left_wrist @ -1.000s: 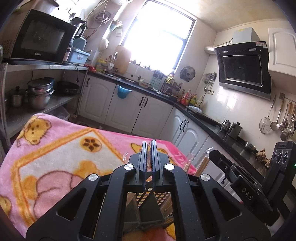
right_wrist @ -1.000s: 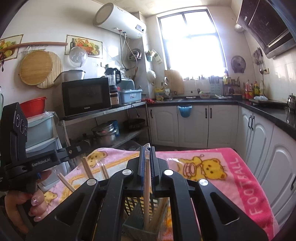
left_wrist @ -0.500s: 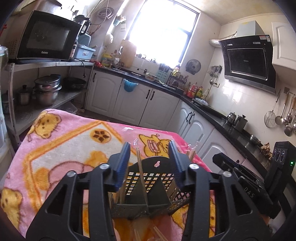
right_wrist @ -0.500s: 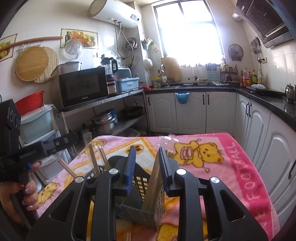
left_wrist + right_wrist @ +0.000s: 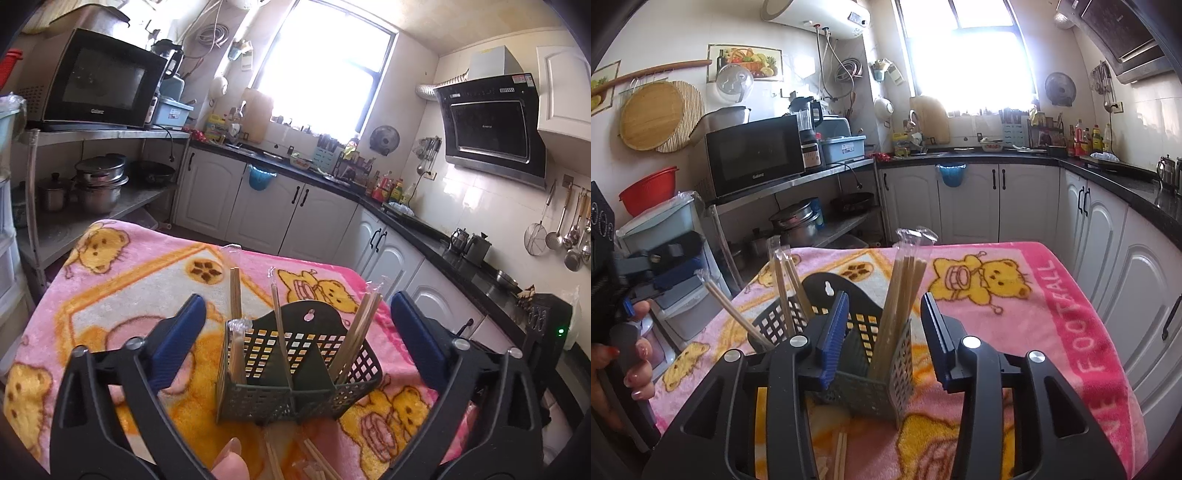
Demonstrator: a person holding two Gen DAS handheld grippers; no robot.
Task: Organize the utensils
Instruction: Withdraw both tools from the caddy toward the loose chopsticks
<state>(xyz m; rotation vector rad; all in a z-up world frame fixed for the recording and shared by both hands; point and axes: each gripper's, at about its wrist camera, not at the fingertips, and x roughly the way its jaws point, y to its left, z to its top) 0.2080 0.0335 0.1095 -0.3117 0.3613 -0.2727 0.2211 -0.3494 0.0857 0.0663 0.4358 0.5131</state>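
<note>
The left gripper [image 5: 293, 332] is opening wide and the right gripper [image 5: 882, 328] is opening too, both empty, straddling the dark caddy [image 5: 295, 373] on the pink blanket [image 5: 122, 295]. A careless nudge could tip its leaning chopsticks [image 5: 901, 295] out.

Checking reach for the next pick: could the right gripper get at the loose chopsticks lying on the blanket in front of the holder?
Probably yes. The right gripper, jaws opening and empty, sits above the loose chopsticks, with only the holder beyond them.

Window [image 5: 325, 70] glare blown out; edges fisheye-warped, perhaps soft.
</note>
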